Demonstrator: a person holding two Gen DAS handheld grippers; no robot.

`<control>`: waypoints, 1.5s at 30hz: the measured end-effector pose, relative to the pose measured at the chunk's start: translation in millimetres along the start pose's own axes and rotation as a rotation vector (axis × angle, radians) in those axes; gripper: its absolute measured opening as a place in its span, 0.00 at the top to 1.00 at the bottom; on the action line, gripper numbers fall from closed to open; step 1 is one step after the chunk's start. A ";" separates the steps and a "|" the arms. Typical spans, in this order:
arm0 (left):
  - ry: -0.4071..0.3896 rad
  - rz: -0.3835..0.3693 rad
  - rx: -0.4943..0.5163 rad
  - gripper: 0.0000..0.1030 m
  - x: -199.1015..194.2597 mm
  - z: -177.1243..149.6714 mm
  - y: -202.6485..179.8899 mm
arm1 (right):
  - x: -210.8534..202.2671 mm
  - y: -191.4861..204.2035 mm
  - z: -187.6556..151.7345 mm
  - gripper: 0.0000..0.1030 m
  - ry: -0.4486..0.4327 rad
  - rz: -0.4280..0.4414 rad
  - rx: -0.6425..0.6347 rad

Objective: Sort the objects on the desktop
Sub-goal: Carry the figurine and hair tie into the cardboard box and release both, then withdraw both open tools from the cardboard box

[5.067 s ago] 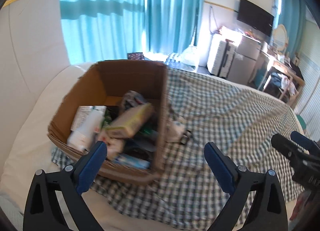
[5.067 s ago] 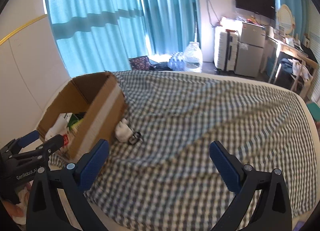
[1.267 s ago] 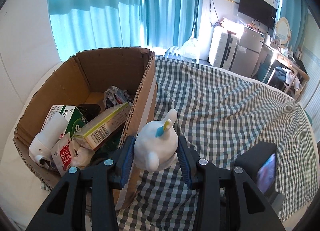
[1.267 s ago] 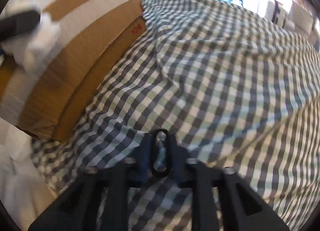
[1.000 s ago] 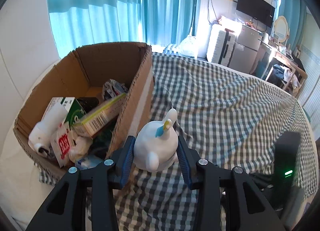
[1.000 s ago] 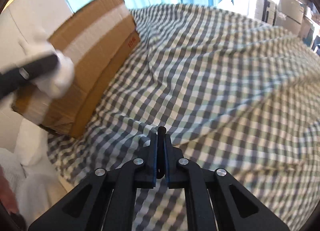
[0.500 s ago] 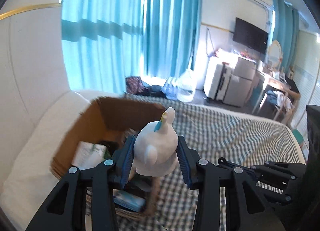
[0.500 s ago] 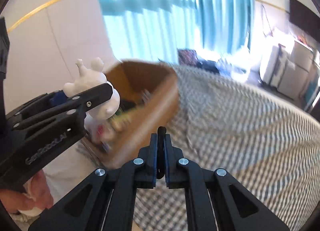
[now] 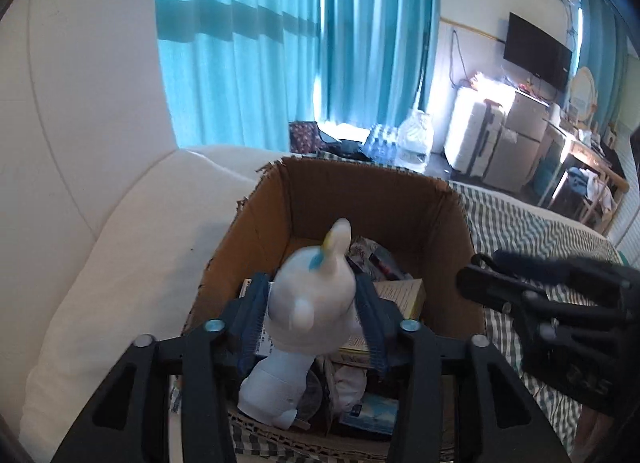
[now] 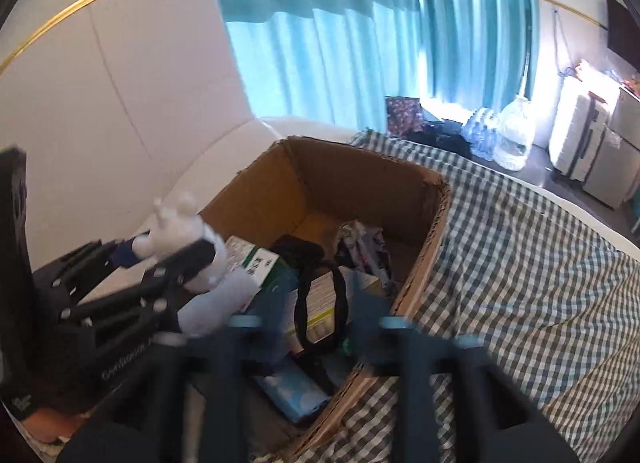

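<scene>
An open cardboard box [image 9: 380, 203] [image 10: 260, 199] stands on the checked cloth, holding several packets. My left gripper [image 9: 311, 283] hangs over the box's near left part. Its jaws are opening, and a white unicorn toy [image 9: 310, 311] sits blurred between them with a small gap at each pad. In the right wrist view my right gripper [image 10: 322, 287] is over the box's near side, blurred, its jaws opening too. A black loop [image 10: 302, 311] hangs loose between its fingers, touching neither pad. The left gripper [image 10: 168, 251] with the toy [image 10: 176, 223] shows at the left there.
Inside the box lie a green-and-white carton [image 10: 256, 259], a yellow-edged box [image 9: 400, 295] and a blue packet [image 10: 296, 387]. Checked cloth [image 10: 520, 283] spreads to the right; a white cushion [image 9: 120, 263] borders the left. Blue curtains and a big water bottle [image 9: 414, 139] stand behind.
Both grippers came up and over the box. The left jaws widened off the unicorn toy. The right jaws, shut on the black loop before, sprang apart and left it loose.
</scene>
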State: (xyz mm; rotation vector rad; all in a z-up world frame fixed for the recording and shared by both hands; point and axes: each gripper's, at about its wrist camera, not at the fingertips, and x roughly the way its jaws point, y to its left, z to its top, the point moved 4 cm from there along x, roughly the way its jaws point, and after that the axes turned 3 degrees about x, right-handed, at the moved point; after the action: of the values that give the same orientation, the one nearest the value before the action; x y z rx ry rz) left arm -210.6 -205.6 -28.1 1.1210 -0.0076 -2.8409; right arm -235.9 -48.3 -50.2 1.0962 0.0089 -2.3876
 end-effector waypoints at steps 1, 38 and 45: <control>0.006 0.021 0.003 0.25 3.5 -1.3 3.6 | -1.3 -5.1 -0.2 0.08 -0.015 -0.039 0.012; -0.028 -0.055 0.107 0.00 -95.1 -75.7 -152.1 | -201.7 -164.8 -184.3 0.00 -0.148 -0.379 0.397; -0.013 0.044 0.063 0.00 -90.6 -80.1 -148.0 | -196.4 -165.2 -185.7 0.00 -0.131 -0.379 0.399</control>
State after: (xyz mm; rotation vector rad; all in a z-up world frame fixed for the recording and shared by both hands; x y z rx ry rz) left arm -101.9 -48.4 -30.3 1.0994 -0.1222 -2.8280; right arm -71.7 222.0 -68.8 1.1935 -0.3479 -2.8837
